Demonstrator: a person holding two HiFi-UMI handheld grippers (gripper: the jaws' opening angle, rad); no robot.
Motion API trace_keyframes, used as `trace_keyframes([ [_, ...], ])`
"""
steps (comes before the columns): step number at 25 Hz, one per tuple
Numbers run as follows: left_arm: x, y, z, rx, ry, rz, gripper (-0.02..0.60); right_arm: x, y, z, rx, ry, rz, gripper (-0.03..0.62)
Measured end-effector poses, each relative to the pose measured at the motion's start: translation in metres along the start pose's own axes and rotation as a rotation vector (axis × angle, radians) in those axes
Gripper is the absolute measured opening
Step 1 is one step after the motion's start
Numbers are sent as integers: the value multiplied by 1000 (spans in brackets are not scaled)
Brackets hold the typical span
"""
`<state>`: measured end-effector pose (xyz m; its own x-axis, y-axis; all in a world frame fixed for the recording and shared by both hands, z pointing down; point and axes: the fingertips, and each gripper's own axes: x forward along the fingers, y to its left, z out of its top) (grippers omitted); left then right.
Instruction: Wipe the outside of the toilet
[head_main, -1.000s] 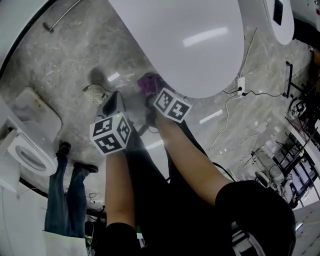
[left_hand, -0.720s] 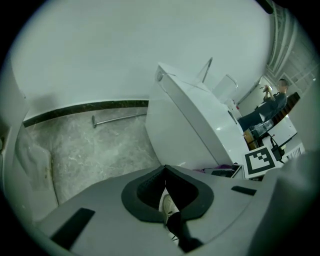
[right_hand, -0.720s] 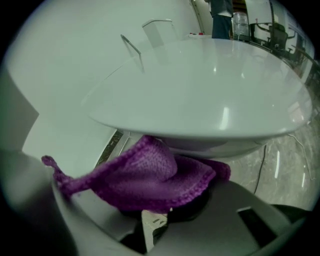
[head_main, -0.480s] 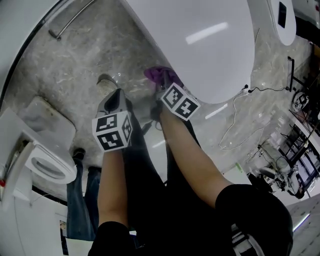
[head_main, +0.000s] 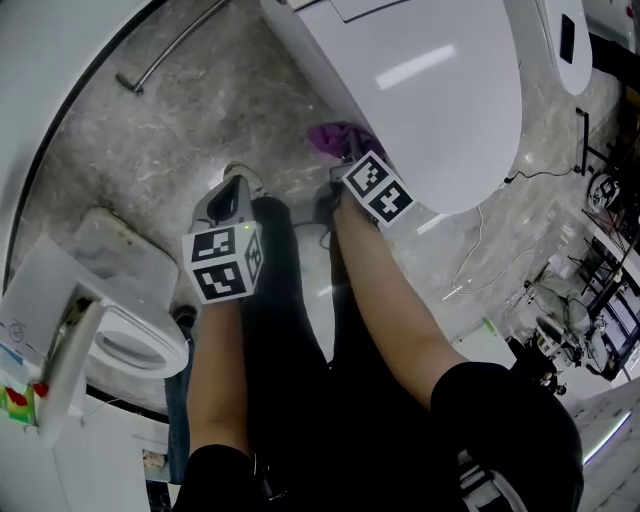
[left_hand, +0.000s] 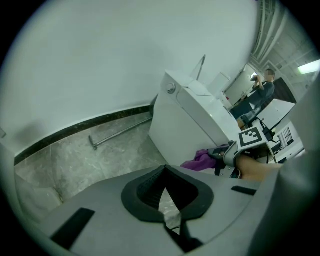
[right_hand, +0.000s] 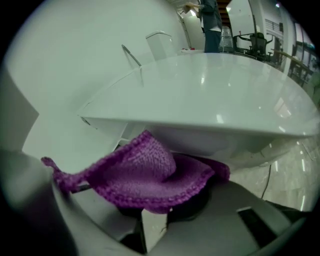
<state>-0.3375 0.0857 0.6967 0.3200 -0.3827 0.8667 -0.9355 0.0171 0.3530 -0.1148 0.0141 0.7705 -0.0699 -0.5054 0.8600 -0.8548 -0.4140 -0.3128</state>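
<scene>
Right claw (right_hand: 165, 207), purple cloth (right_hand: 145, 172), shifted along toilet (head_main: 420, 80)

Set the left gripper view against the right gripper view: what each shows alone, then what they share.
Only the left gripper view: a metal bar on the floor, the flush button, and the left gripper, shut and empty. Only the right gripper view: the knit stitches of the cloth close up and a cable. Both: that purple cloth clamped in the right gripper, beside the white toilet.
</scene>
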Motion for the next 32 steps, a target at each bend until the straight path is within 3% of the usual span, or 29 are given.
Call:
trace_keyframes([
  [12, 6, 29, 14, 82, 51, -43, 9, 26, 57, 11, 25, -59, -6, 66],
  [16, 12, 36, 26, 64, 42, -40, 9, 36, 76, 17, -18, -59, 18, 66],
  [32, 27, 80, 87, 2, 40, 9, 9, 86, 172, 35, -15, -29, 109, 66],
])
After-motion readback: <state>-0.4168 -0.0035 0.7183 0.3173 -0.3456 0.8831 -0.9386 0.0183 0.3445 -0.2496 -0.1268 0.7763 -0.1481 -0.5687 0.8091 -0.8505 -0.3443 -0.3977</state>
